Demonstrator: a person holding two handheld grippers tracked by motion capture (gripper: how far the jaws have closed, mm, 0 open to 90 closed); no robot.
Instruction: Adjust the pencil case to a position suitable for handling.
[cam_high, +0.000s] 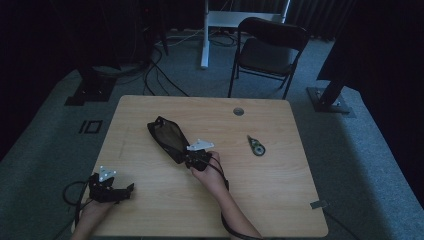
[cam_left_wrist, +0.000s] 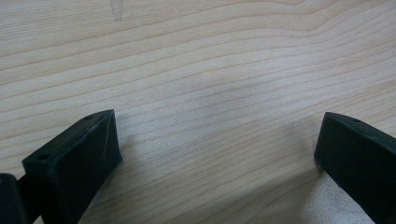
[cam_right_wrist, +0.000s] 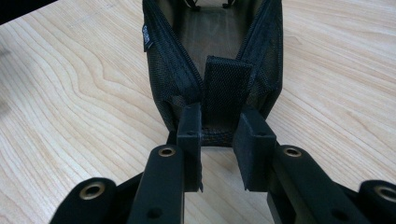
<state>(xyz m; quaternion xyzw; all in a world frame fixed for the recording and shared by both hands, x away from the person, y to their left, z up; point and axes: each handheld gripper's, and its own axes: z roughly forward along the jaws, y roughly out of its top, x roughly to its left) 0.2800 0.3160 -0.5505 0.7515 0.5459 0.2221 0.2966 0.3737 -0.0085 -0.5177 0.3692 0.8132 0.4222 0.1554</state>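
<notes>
Lying open near the middle of the high view, a black mesh pouch rests on the wooden table, its long axis running from the upper left toward the centre of the frame. The right gripper meets the pouch's nearer end, with the person's right hand behind it and the forearm coming up from the bottom edge.

In the right gripper view the pouch fills the upper middle, unzipped, its zipper edges spread apart into a V. A short woven pull tab stands at the end where the zipper halves meet. The right gripper has its jaws drawn narrow just below that tab, at the pouch's end seam; the end of the pouch sits between them, and the pads appear to press on the fabric there. A small tag is sewn to the pouch's edge at the upper left of that view, but any writing on it is too small to read.

The left gripper lies at the lower left of the high view, well apart from the pouch, held by the left hand. In the left gripper view its jaws stand wide, one at the lower left and one at the lower right, with bare wood grain between them.

A small green-and-black tape dispenser lies to the right of the pouch; no lettering on it can be made out. A black folding chair stands beyond the table's far edge.
</notes>
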